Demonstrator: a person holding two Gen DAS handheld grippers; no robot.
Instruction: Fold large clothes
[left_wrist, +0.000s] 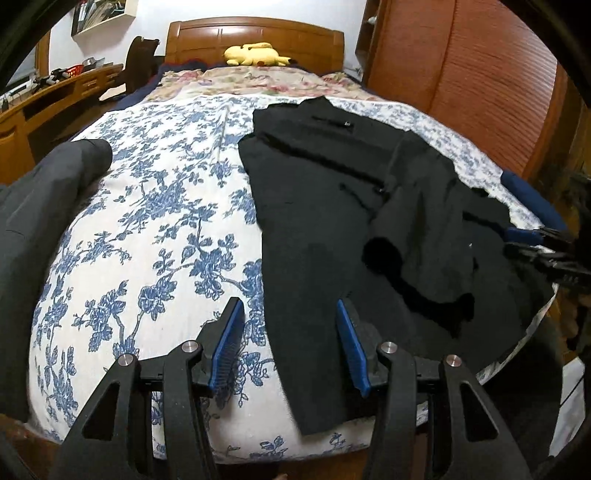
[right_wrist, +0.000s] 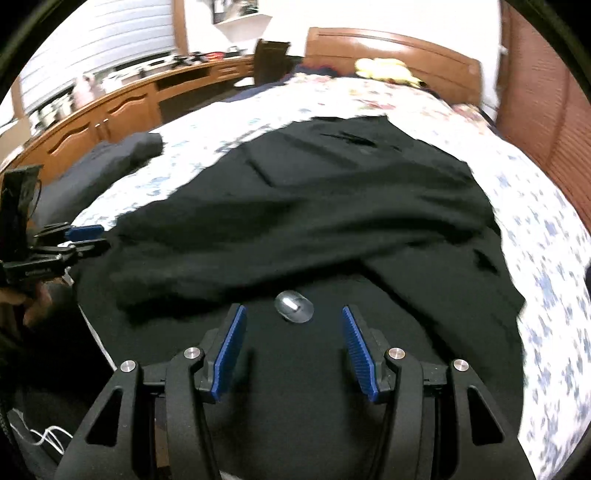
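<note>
A large black garment (left_wrist: 332, 192) lies spread on the bed, with a sleeve folded over its body; it fills the right wrist view (right_wrist: 314, 221). My left gripper (left_wrist: 290, 310) is open and empty, hovering over the garment's near left edge. My right gripper (right_wrist: 293, 317) is open and empty above the garment's lower part, just short of a clear round button (right_wrist: 294, 306). The right gripper also shows at the right edge of the left wrist view (left_wrist: 535, 243), and the left gripper shows at the left of the right wrist view (right_wrist: 85, 238).
The bed has a blue-and-white floral cover (left_wrist: 147, 221). A dark grey folded garment (left_wrist: 48, 184) lies at its left side. A yellow plush toy (left_wrist: 255, 54) sits by the wooden headboard (left_wrist: 255, 37). A wooden desk (left_wrist: 55, 99) runs along the left and a wardrobe (left_wrist: 461, 74) stands on the right.
</note>
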